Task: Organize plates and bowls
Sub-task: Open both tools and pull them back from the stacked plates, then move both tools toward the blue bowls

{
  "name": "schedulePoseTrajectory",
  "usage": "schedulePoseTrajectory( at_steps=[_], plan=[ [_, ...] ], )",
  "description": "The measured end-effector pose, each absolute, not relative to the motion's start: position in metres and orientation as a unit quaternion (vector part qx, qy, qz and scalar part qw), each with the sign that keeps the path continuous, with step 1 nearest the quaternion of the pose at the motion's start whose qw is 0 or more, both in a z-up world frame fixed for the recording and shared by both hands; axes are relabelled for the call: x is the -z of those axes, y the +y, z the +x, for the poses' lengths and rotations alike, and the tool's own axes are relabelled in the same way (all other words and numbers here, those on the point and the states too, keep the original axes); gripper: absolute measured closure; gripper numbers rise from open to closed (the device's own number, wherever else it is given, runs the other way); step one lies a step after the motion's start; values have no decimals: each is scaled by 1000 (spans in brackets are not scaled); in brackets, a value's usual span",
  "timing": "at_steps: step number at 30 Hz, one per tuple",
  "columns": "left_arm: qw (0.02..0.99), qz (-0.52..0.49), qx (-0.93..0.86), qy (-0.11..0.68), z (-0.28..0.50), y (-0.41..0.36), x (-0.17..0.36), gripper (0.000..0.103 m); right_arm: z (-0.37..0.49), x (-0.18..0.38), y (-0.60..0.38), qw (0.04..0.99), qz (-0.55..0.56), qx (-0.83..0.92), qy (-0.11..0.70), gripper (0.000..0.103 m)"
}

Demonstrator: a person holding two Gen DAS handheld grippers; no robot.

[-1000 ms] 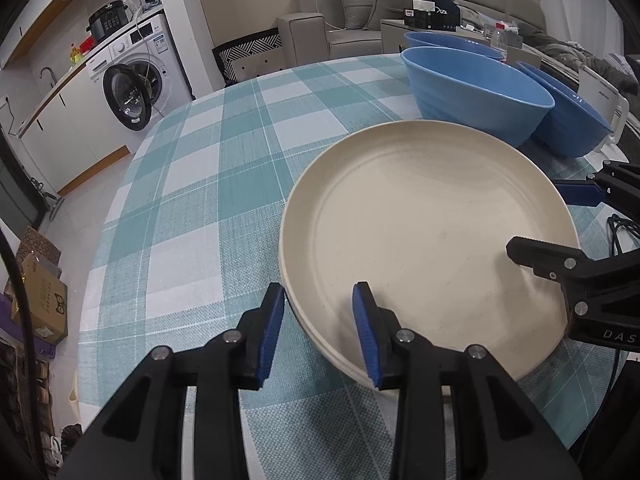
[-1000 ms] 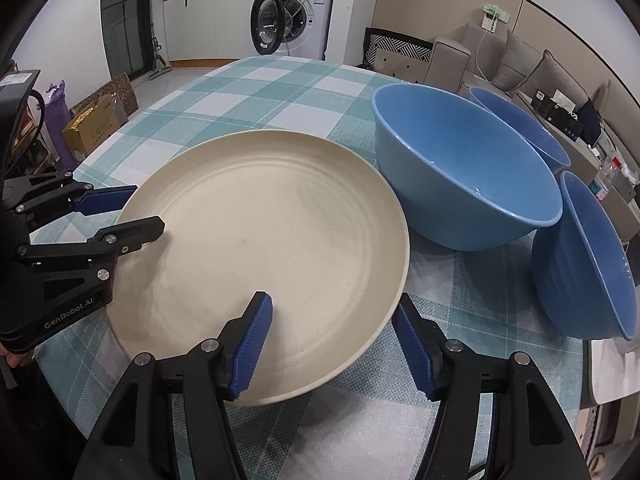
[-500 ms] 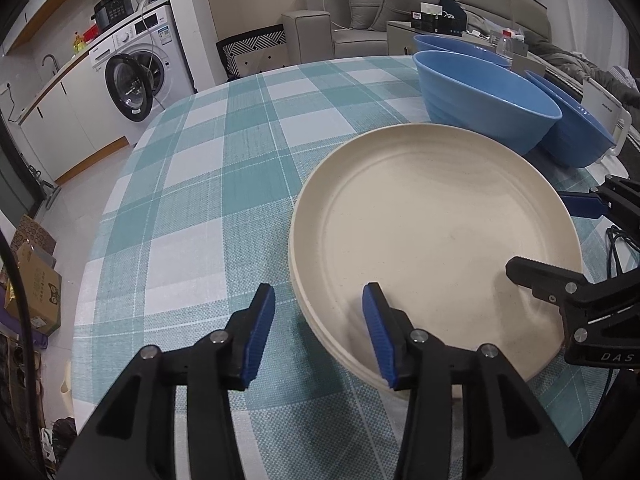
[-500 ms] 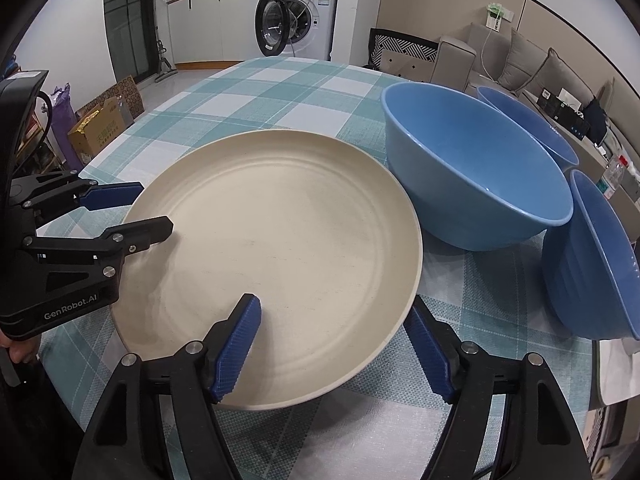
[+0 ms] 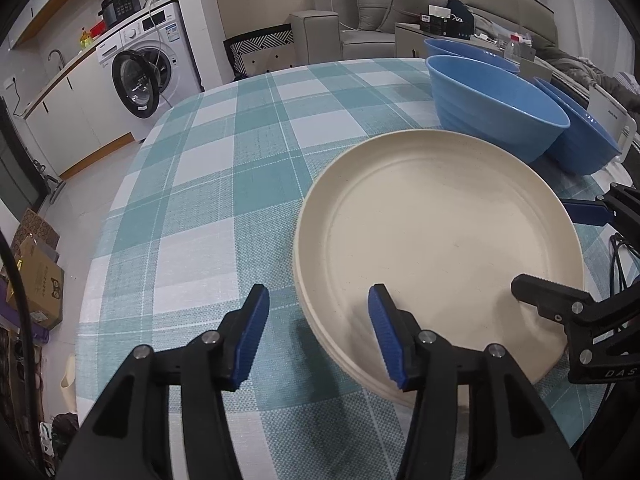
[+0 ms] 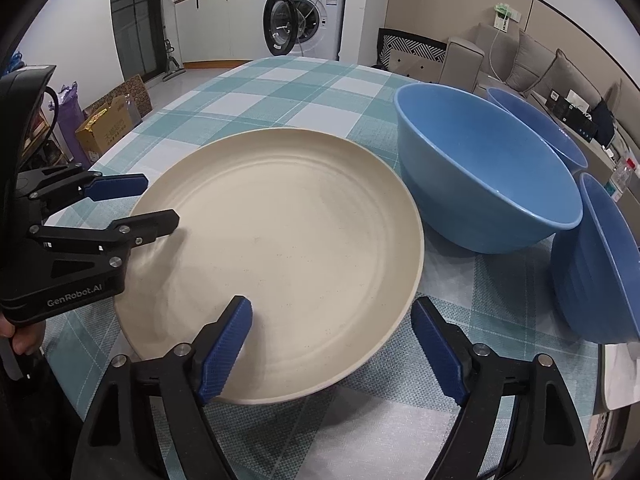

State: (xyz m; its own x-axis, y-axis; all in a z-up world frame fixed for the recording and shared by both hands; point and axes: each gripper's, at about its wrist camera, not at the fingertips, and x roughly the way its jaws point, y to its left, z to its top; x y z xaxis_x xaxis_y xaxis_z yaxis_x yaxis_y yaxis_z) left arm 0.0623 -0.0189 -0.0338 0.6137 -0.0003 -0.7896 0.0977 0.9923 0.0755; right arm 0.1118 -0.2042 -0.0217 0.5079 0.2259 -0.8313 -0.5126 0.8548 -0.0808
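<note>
A stack of cream plates (image 5: 436,240) lies on the checked tablecloth; it also shows in the right wrist view (image 6: 280,248). Three blue bowls stand beyond it: a large upright one (image 6: 484,176), one behind it (image 6: 536,124), and one tilted on its side (image 6: 600,264). My left gripper (image 5: 316,332) is open, straddling the plates' near-left rim without gripping. My right gripper (image 6: 332,348) is open, straddling the rim on the opposite side. Each gripper shows in the other's view, the right one (image 5: 560,256) and the left one (image 6: 152,204).
The round table (image 5: 208,184) has a teal and white checked cloth. A washing machine (image 5: 148,80), cabinets and a sofa (image 5: 384,12) stand beyond it. Cardboard boxes (image 5: 36,280) sit on the floor left of the table edge.
Both grippers have drawn back slightly from the plates and opened wider. The plates and bowls have not moved.
</note>
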Motion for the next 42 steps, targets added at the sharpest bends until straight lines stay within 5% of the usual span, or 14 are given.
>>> schedulePoseTrajectory(
  at_steps=[4, 8, 12, 42],
  plan=[
    [897, 52, 26, 437, 62, -14, 30, 43, 111, 15, -207, 857, -152, -221, 440, 5],
    [904, 38, 28, 426, 59, -10, 22, 10, 110, 7, -210, 862, -140, -226, 432, 1],
    [909, 23, 36, 414, 56, -6, 12, 1, 108, -3, -214, 867, -133, -228, 423, 1],
    [931, 1, 88, 353, 57, -35, -56, 0, 69, -128, -297, 926, -98, -193, 310, 1]
  ],
)
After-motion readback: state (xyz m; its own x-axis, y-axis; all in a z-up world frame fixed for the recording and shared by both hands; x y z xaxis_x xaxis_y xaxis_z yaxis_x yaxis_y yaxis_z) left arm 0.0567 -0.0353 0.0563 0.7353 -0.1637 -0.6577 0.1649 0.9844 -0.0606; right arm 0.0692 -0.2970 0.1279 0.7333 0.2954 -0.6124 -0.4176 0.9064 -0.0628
